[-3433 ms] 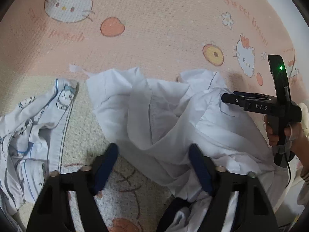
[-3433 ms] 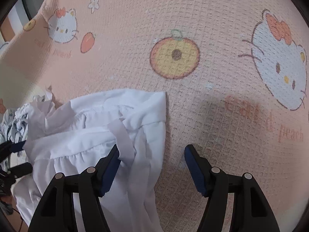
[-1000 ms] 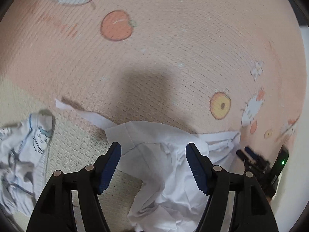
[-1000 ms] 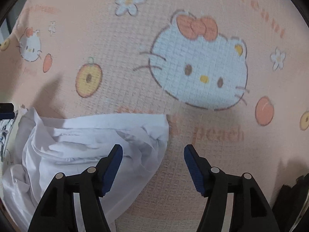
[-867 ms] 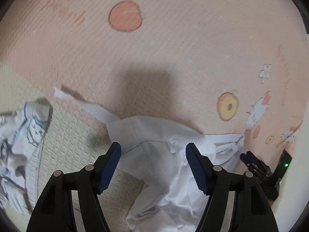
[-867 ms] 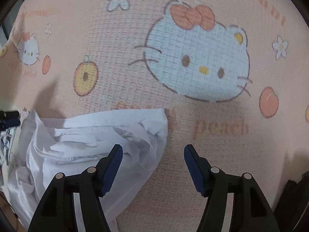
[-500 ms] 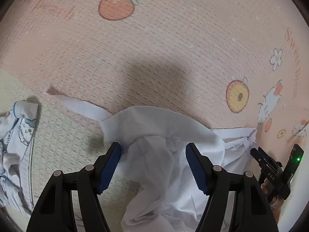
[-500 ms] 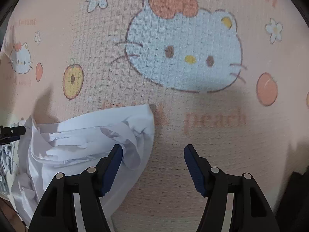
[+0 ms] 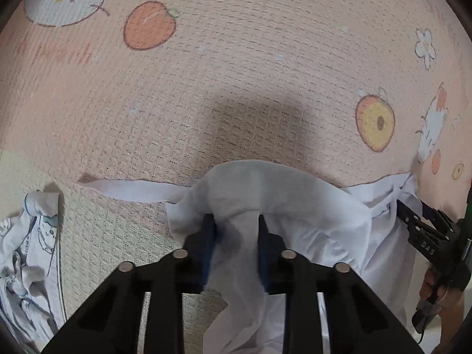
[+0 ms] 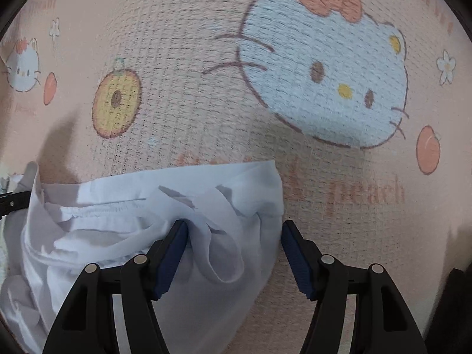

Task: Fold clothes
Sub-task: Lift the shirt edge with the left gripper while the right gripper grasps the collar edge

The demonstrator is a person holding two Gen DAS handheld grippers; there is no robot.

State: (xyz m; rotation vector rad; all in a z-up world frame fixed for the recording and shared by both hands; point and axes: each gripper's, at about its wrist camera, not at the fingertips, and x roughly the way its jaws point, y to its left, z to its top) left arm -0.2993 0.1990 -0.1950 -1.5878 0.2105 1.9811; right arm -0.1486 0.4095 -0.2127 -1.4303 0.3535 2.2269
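Two hand-held grippers: left (image 9: 236, 230) clamped on white garment (image 9: 295, 188), right (image 10: 233, 253) (marked "DAS") closing, apart, blanket (image 10: 365, 191) reading "peach"

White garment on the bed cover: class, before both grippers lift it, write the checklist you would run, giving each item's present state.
1. Left gripper clamped on the white garment: ok; its jaws have just been closing and cloth is bunched between them.
2. Right gripper clamped on the garment: not ok; jaws have been closing, but the right pad stands clear of the cloth.
3. Loose strap free to trail: ok, it lies flat.
4. Patterned garment clear of the lift: ok, it lies apart.
5. Bed cover not pinched with the cloth: cannot tell.
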